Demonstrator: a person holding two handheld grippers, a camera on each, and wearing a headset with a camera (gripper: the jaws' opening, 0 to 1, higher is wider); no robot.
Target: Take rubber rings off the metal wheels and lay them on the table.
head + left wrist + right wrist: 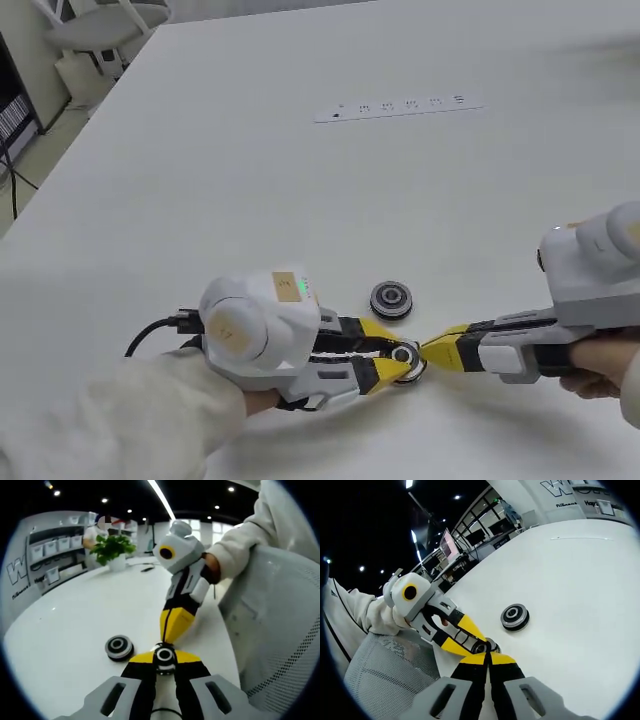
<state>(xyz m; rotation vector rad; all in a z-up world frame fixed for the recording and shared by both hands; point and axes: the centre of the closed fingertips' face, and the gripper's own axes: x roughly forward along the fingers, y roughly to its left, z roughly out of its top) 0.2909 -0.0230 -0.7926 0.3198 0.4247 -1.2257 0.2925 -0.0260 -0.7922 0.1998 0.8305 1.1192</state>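
**Head view.**
- Table (pixel 300 180): smooth, matte white top.
- Left tool (pixel 396 361), lower centre: rounded white plastic body, black arms, yellow wedge-shaped tips. It is held by a hand in a fleecy pale sleeve (pixel 130 415). The tips are clamped on the held wheel (pixel 404 354), a small round disc with a bright metal hub.
- Right tool (pixel 432 352), entering from the right edge: same build. Its yellow tips are pressed together into one point that meets the held wheel's right side.
- Second wheel (pixel 391 299): lies flat on the table just above the tools. It has a dark outer ring and a grey metal centre.
- Power strip (pixel 400 107), upper centre: long, flat and white.

**Left gripper view.**
- Left tool (pixel 164 658), bottom centre: grips the held wheel (pixel 164 654) from both sides.
- Right tool (pixel 169 637): descends from above. Its closed yellow point touches the wheel's upper edge; whether it nips the rubber cannot be told.
- Second wheel (pixel 119 647): lies left of centre on the table, apart from the tools.
- Mesh chair (pixel 280 630), right: white perforated back.
- Plant (pixel 112 547), upper left: leafy and green.

**Right gripper view.**
- Right tool (pixel 490 656), bottom centre: tips are shut tight against the held wheel (pixel 484 647).
- Left tool (pixel 478 647): reaches in from the left.
- Second wheel (pixel 515 617): lies on the table right of centre.
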